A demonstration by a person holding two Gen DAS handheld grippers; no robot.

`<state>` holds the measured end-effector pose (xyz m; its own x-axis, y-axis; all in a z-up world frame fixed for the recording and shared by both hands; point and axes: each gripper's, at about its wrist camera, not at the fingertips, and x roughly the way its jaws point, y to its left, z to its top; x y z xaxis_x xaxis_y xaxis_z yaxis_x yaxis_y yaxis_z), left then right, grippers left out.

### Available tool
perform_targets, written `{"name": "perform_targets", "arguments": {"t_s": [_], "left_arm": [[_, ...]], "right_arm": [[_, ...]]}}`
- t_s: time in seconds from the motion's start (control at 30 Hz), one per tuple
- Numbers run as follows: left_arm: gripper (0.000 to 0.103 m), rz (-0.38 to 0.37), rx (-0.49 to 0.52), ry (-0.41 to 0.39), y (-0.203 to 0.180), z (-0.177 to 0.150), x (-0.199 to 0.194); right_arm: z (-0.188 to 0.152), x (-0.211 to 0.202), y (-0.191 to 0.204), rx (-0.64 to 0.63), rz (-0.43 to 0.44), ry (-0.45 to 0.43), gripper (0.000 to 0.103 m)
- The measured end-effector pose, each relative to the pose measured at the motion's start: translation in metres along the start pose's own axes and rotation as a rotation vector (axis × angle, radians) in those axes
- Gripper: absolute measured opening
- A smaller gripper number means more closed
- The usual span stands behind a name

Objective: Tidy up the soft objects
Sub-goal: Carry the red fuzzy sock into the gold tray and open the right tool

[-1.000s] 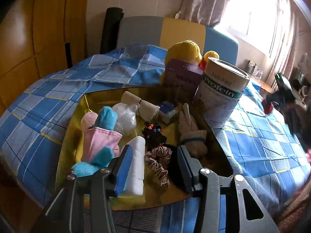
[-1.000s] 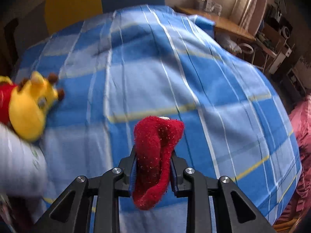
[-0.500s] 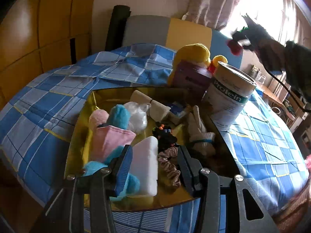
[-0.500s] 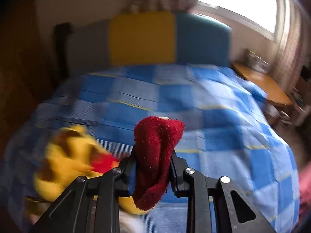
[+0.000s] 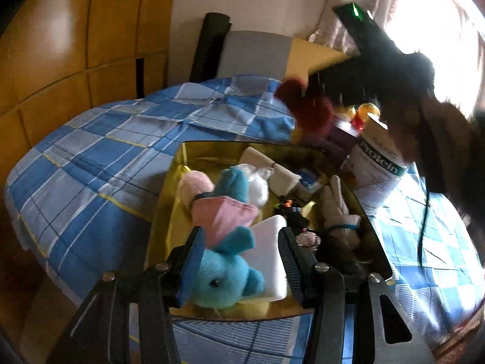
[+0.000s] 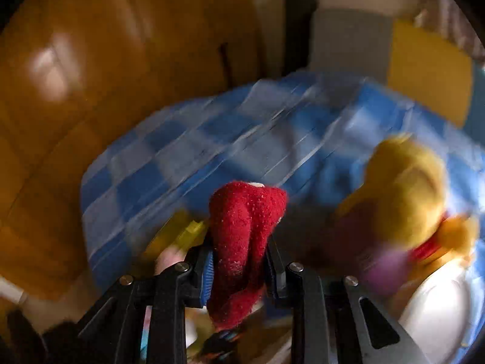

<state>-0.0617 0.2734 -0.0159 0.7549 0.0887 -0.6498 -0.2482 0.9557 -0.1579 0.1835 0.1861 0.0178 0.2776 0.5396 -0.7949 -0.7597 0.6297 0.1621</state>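
A person's right gripper (image 6: 239, 261), jaws pinched tight on a fuzzy red sock (image 6: 242, 248), hangs above the far rim of a gold tray (image 5: 169, 212) set on a blue checked bedspread (image 5: 106, 157). Seen past the left gripper (image 5: 239, 254), the sock (image 5: 306, 109) dangles over the tray's far corner, ahead and to the right of those tongs.

The left gripper's jaws stand part spread, framing a blue plush toy (image 5: 224, 273) and a white foam block (image 5: 269, 257); whether the pads press either one cannot be told from here.

The risks look plain. The sock hangs at the very rim, so a release now may drop it on the bedspread or against the purple box (image 5: 342, 139) outside the tray. The right-wrist view is badly smeared, which makes the drop spot hard to judge. Just right of the sock, a tall protein tin (image 5: 379, 170) stands on soft bedding; a brush from the right gripper could tip it into the tray.

Open room is scarce. The tray is crowded with a pink pouch (image 5: 224, 215), a cream glove (image 5: 336, 212) and hair ties (image 5: 294, 212); the clearest floor lies along its far wall, ahead of the left tongs. To their left, bare bedspread offers free passage.
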Motion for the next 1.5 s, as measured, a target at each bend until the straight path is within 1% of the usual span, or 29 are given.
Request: {"name": "perform_targets", "arguments": {"t_s": [0.1,0.27,0.33,0.43,0.5,0.57,0.63,0.73,0.8,0.83,0.87,1.0,1.1,1.17,1.27,1.3,1.33,1.37,1.5], "left_arm": [[0.051,0.016,-0.02,-0.005,0.008,-0.002,-0.003],[0.051,0.03,-0.034,-0.006,0.015,-0.005,-0.004],[0.052,0.033,-0.036,-0.002,0.016,-0.007,-0.003],[0.053,0.035,-0.035,0.007,0.014,-0.008,0.001],[0.054,0.042,-0.035,0.011,0.012,-0.008,0.003],[0.057,0.051,-0.035,0.013,0.009,-0.007,0.005],[0.065,0.066,-0.033,0.01,0.007,-0.004,0.006],[0.07,0.075,-0.034,-0.001,0.004,0.0,0.005],[0.075,0.077,-0.028,-0.007,0.002,0.002,0.003],[0.077,0.078,-0.025,-0.013,0.001,0.002,0.002],[0.078,0.081,-0.023,-0.017,0.001,0.003,0.002],[0.086,0.087,-0.033,-0.019,0.0,0.002,0.0],[0.091,0.1,-0.033,-0.021,-0.002,0.001,-0.001],[0.092,0.106,-0.032,-0.022,-0.004,0.001,-0.002],[0.098,0.111,-0.033,-0.021,-0.007,0.0,-0.004],[0.101,0.113,-0.032,-0.018,-0.008,0.0,-0.004],[0.102,0.118,-0.031,-0.017,-0.011,-0.001,-0.005],[0.102,0.119,-0.029,-0.019,-0.012,-0.001,-0.005],[0.103,0.127,-0.012,-0.026,-0.02,-0.002,-0.008]], "right_arm": [[-0.034,0.024,0.015,0.003,0.055,0.079,0.026],[-0.082,0.043,0.014,0.051,0.108,0.152,0.026],[-0.099,0.047,0.01,0.072,0.107,0.166,0.026],[-0.109,0.053,0.007,0.101,0.081,0.172,0.026],[-0.109,0.059,0.002,0.119,0.047,0.162,0.026],[-0.107,0.062,0.0,0.127,0.024,0.155,0.026],[-0.105,0.065,0.001,0.114,-0.021,0.14,0.026],[-0.104,0.063,0.004,0.097,-0.058,0.116,0.027],[-0.106,0.061,0.008,0.08,-0.081,0.102,0.032],[-0.108,0.059,0.008,0.08,-0.089,0.102,0.036],[-0.109,0.058,0.008,0.084,-0.096,0.104,0.039],[-0.114,0.045,0.011,0.08,-0.13,0.081,0.042],[-0.117,0.031,0.015,0.07,-0.163,0.029,0.05],[-0.119,0.023,0.017,0.067,-0.178,0.006,0.057],[-0.125,0.011,0.021,0.062,-0.22,-0.027,0.059],[-0.128,0.007,0.022,0.063,-0.233,-0.037,0.061],[-0.131,0.003,0.022,0.067,-0.242,-0.047,0.067],[-0.134,-0.001,0.023,0.071,-0.251,-0.058,0.068],[-0.147,-0.022,0.024,0.107,-0.283,-0.121,0.068]]}}
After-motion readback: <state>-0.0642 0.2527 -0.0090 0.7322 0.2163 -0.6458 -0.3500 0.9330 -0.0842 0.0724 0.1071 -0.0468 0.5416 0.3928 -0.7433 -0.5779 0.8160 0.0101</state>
